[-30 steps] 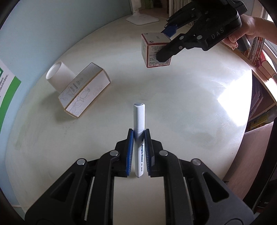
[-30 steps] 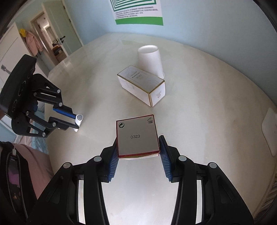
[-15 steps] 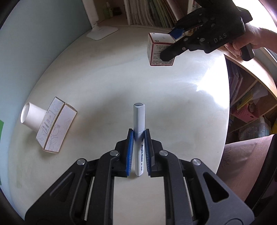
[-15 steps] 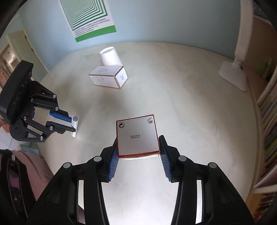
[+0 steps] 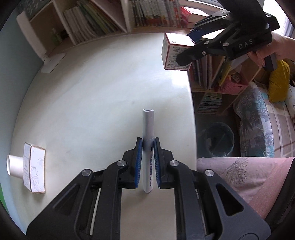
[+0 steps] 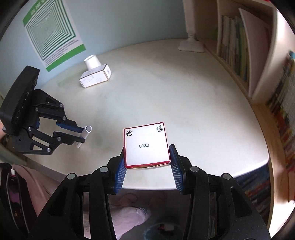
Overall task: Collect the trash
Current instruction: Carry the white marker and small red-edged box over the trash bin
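Both hand-held grippers have swung round toward the edge of the surface (image 5: 103,88) since a second ago, and the bookshelves (image 5: 103,16) and a dark bin (image 5: 219,140) on the floor have come into the left wrist view. The left hand-held gripper (image 5: 148,147) is clamped on a white marker (image 5: 148,125), blue pads pressed to either side of the barrel, with the capped end poking out ahead of the fingers. From the right wrist camera that same left hand-held gripper (image 6: 81,134) is seen out at the left, the marker (image 6: 85,133) held crosswise above the surface near its front edge.

Over to the right hand-held gripper (image 6: 147,162): it's closed on a red-edged white box (image 6: 146,145), stamped 0323 on the face toward the camera, pads against both sides. In the left wrist view that box (image 5: 175,53) hangs in the air over the far right edge of the surface, the right hand-held gripper (image 5: 186,49) coming in from the upper right with a bare hand (image 5: 276,46) on its grip.

Back on the surface, a long white carton (image 6: 95,77) lies on its side with a white paper cup (image 6: 92,61) tipped over just behind it, touching or nearly so. Both sit well apart from the grippers, near the blue wall with the green poster (image 6: 53,33). A white lamp base (image 6: 190,45) rests at the far side by the shelves.
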`<action>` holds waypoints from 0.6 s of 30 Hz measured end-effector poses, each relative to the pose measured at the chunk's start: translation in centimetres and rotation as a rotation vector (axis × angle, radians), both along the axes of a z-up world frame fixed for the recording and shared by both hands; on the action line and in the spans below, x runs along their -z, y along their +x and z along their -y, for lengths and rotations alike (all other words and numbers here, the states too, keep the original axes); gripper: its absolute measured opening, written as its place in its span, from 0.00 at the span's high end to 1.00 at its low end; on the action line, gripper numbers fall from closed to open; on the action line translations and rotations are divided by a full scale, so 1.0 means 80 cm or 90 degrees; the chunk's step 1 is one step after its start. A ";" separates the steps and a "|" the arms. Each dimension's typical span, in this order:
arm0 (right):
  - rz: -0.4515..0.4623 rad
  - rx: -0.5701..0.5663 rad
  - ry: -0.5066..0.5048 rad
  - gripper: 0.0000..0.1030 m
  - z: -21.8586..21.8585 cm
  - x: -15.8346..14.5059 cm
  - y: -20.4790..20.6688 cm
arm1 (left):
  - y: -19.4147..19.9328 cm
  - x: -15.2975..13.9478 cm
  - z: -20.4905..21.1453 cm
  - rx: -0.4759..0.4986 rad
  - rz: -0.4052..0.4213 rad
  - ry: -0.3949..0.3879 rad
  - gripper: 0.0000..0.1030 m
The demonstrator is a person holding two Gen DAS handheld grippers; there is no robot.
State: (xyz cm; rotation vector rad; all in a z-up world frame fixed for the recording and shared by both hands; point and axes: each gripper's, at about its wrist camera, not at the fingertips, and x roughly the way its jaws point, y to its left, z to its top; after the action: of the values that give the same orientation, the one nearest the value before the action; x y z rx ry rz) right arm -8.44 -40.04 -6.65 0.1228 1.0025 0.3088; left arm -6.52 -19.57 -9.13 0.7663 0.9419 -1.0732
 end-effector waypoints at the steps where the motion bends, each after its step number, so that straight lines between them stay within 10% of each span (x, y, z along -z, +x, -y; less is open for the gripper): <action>1: -0.003 0.020 -0.002 0.57 0.006 0.001 -0.017 | -0.005 0.001 0.006 0.016 -0.003 -0.001 0.89; 18: -0.059 0.326 0.029 0.57 0.095 0.035 -0.301 | -0.188 0.029 0.152 0.304 -0.039 0.019 0.89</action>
State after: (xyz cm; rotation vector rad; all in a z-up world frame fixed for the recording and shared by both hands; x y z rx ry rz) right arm -32.56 -47.61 -9.46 0.4297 1.0184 -0.1437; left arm -21.56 -31.76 -11.43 1.0182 0.8472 -1.5061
